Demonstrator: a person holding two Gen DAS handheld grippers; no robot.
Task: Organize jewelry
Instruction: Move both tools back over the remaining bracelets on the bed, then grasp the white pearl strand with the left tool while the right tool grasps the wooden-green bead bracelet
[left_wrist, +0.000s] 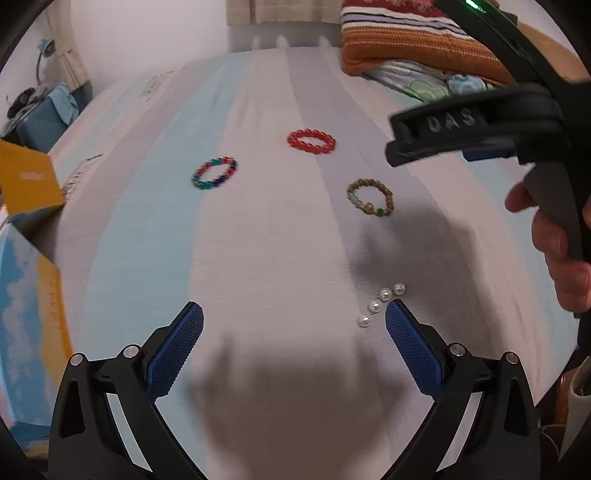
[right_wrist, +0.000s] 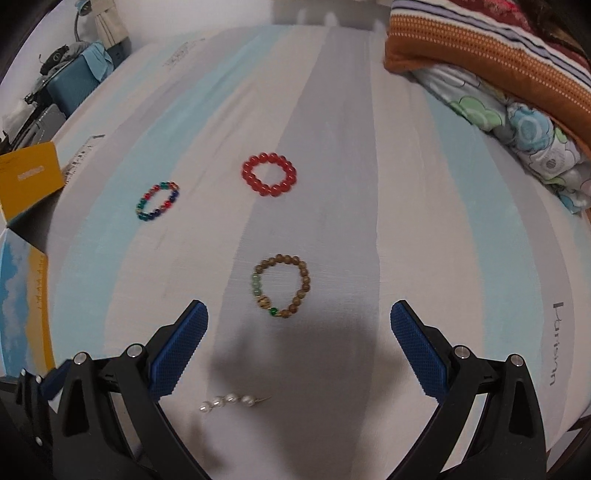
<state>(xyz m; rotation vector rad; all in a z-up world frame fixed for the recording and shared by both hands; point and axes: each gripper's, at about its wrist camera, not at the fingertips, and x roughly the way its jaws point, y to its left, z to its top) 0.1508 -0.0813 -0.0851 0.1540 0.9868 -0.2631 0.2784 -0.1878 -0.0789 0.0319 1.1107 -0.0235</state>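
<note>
Three bead bracelets and a pearl pin lie on a striped bedsheet. The red bracelet (left_wrist: 311, 141) (right_wrist: 269, 179) is farthest. The multicolour bracelet (left_wrist: 214, 173) (right_wrist: 157, 206) is to its left. The brown bracelet with green beads (left_wrist: 370, 197) (right_wrist: 283, 286) lies just ahead of my right gripper (right_wrist: 299, 317), which is open and empty. The pearl pin (left_wrist: 381, 305) (right_wrist: 229, 402) lies beside the right fingertip of my left gripper (left_wrist: 294, 317), also open and empty. In the left wrist view the right gripper body (left_wrist: 461, 129) hovers at upper right.
A yellow box (left_wrist: 26, 184) (right_wrist: 29, 177) and a blue-and-yellow box (left_wrist: 26, 332) (right_wrist: 22, 302) stand at the left edge of the bed. Folded blankets (left_wrist: 413, 44) (right_wrist: 498, 74) are piled at the far right. A blue case (right_wrist: 74, 88) sits beyond the bed's left side.
</note>
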